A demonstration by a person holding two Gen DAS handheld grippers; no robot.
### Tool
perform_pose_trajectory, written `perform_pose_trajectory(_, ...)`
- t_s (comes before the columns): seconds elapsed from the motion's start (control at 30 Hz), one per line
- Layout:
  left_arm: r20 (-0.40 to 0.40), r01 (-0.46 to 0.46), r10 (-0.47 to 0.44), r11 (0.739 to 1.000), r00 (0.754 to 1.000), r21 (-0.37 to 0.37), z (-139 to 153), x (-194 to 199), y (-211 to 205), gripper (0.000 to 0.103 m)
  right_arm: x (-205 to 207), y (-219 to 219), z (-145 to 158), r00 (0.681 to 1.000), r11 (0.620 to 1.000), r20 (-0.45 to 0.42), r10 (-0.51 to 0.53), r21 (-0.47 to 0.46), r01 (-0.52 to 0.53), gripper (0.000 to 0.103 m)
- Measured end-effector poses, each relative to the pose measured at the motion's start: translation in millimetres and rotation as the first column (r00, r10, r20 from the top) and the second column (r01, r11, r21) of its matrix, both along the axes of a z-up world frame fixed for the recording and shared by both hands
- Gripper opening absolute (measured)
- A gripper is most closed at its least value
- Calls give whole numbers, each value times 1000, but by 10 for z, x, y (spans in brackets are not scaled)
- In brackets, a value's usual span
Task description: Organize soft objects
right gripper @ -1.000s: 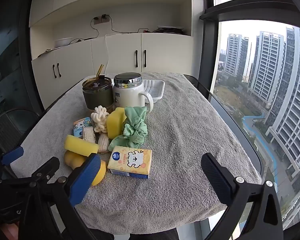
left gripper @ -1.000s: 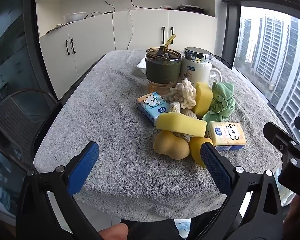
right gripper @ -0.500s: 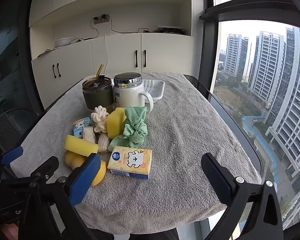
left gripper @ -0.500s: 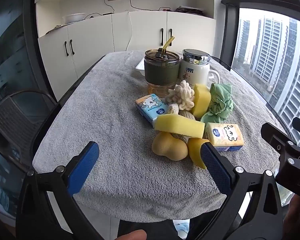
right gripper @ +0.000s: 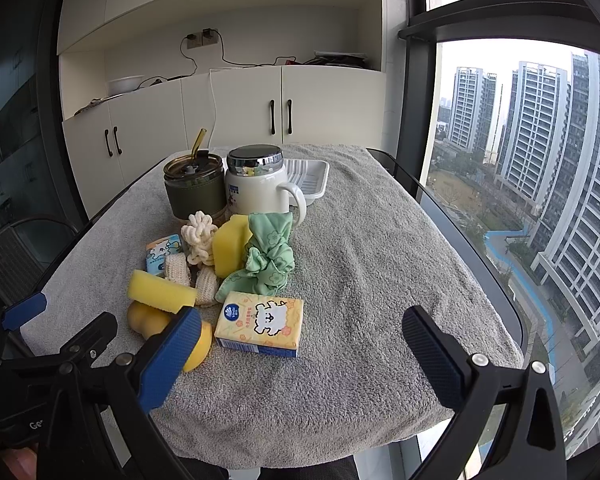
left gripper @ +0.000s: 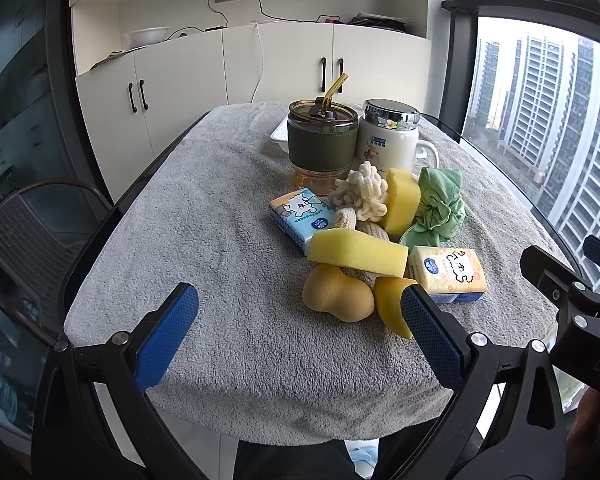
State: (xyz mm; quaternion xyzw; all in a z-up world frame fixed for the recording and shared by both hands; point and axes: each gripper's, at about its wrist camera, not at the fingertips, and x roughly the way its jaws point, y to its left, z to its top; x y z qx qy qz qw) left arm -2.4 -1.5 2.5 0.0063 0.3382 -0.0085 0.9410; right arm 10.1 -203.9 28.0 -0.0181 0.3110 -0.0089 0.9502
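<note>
Soft things lie heaped on the towel-covered counter (left gripper: 204, 240), ahead of both grippers. The left gripper (left gripper: 300, 332) hangs over the near edge, its fingers (left gripper: 168, 332) spread wide and holding nothing; the right gripper (right gripper: 300, 354) does likewise, fingers (right gripper: 430, 352) wide apart and empty.

Just beyond the left gripper's right finger sit a tan sponge (left gripper: 336, 296) and a yellow wedge (left gripper: 392, 304), the wedge partly hidden behind that finger. A long yellow sponge (left gripper: 356, 250) rests across them, over a knitted pad (left gripper: 370, 228). Beside it, to the right, lies a yellow tissue pack (left gripper: 448, 272); to the left, farther off, a blue tissue pack (left gripper: 300, 216). Behind these stand a cream rope knot (left gripper: 362, 196), an upright yellow sponge (left gripper: 400, 200) and a green cloth (left gripper: 440, 208), touching one another.

Past the heap, a green tumbler (left gripper: 322, 144) with a straw and a white mug (left gripper: 388, 140) stand side by side, with a white tray (right gripper: 306, 178) behind them. From the right wrist view, the yellow tissue pack lies between the fingers, nearer the left one, and the counter to the right is bare towel. A chair (left gripper: 24, 232) stands off the counter's left side.
</note>
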Motion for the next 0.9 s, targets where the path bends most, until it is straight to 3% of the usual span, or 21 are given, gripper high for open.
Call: perform_pose_trajectory(0.9,-1,0,0,1000,1000,-1,-18,20,0,103,2,-9,-11,1000,1000,-2,0,2,0,103)
